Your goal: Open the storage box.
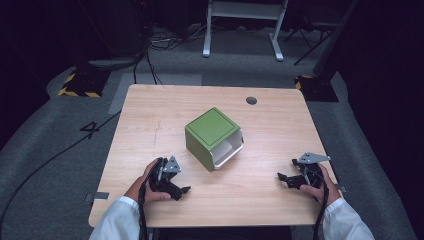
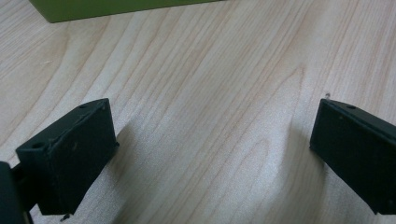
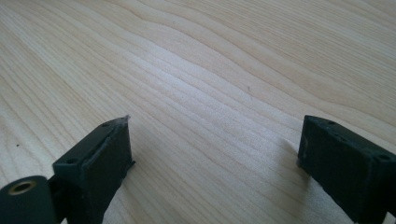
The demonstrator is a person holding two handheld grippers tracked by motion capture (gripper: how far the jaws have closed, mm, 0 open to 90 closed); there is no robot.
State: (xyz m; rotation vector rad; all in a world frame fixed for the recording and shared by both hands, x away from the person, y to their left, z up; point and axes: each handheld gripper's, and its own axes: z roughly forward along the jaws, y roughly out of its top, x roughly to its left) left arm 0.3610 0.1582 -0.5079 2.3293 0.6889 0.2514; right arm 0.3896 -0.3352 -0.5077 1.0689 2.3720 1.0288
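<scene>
Light wooden table, pale grain running across it, a small dark round hole near its far edge, well beyond both sets of jaws. Grey floor around it, with a white metal frame and yellow-and-black striped bases at the far side.

Green box near the table's middle, ahead of and between the two sets of jaws, apart from both. Flat green top with a thin dark outline; open side, facing right and toward the person, showing a whitish inside. In the left gripper view, just a green strip of it at the top edge, well ahead of the jaws and off to their left.

Left gripper low over the table, held in the left hand, white sleeve behind. Jaws spread wide, bare wood between them, nothing held.

Right gripper low at the table's right side, in the right hand, grey three-cornered plate on top. Jaws likewise wide apart, bare wood between and ahead, nothing gripped.
</scene>
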